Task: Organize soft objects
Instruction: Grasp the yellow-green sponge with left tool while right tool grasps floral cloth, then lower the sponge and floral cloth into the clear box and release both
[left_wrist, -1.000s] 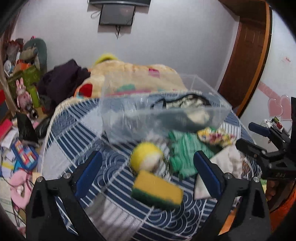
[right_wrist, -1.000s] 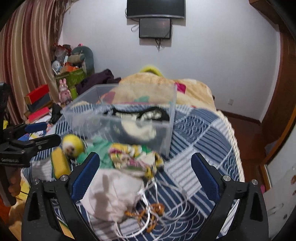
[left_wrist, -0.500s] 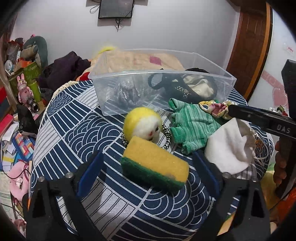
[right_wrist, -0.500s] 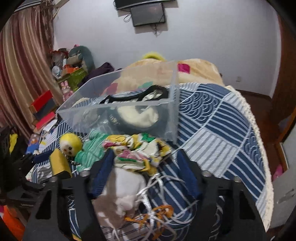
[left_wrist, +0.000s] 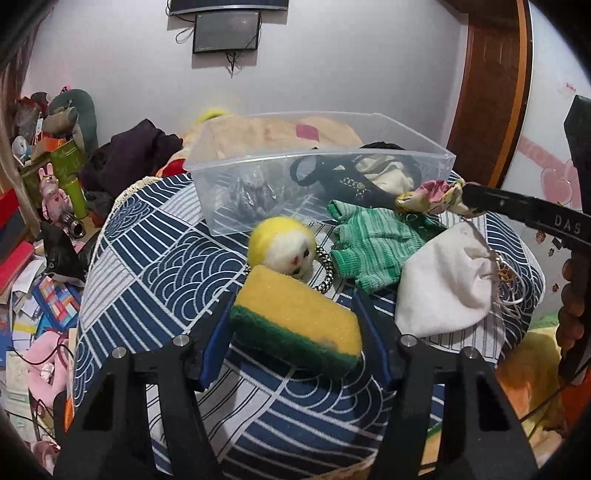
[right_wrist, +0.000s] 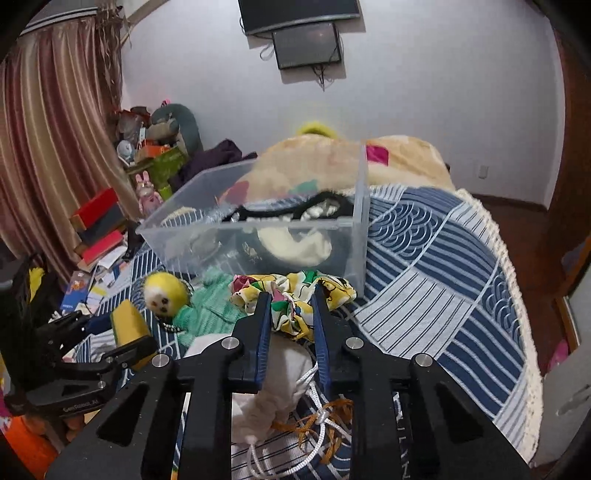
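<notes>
So both grippers are busy at once here. The left gripper (left_wrist: 295, 325) has its blue pads right up against the two short ends of the yellow sponge with the green scouring layer (left_wrist: 297, 325), so it's closed down onto it along the sponge's long axis, which runs left-right across the jaws. The sponge sits on the blue-and-white wave-pattern bedspread (left_wrist: 155, 266), just in front of the fuzzy yellow-and-white plush ball with the little face (left_wrist: 282, 247).

The right gripper (right_wrist: 291, 314) is narrowed onto the crumpled yellow floral cloth (right_wrist: 295, 295), with a bunch of fabric pinched between the pads. From the left camera you can see that cloth (left_wrist: 432, 197) bunched at the tip of the right gripper, right by the near corner of the clear plastic storage bin (left_wrist: 317, 158).

The thing that matters for the next move, I'd guess: the bin is straight ahead and slightly above both grippers, and the right one is way closer to it. The cloth is basically touching the bin's front wall, so it likely needs a lift over the rim. The sponge has to clear the plush ball first.

Still loose on the bed: the green knitted garment (left_wrist: 373, 240) and the white drawstring pouch (left_wrist: 447, 280).
</notes>
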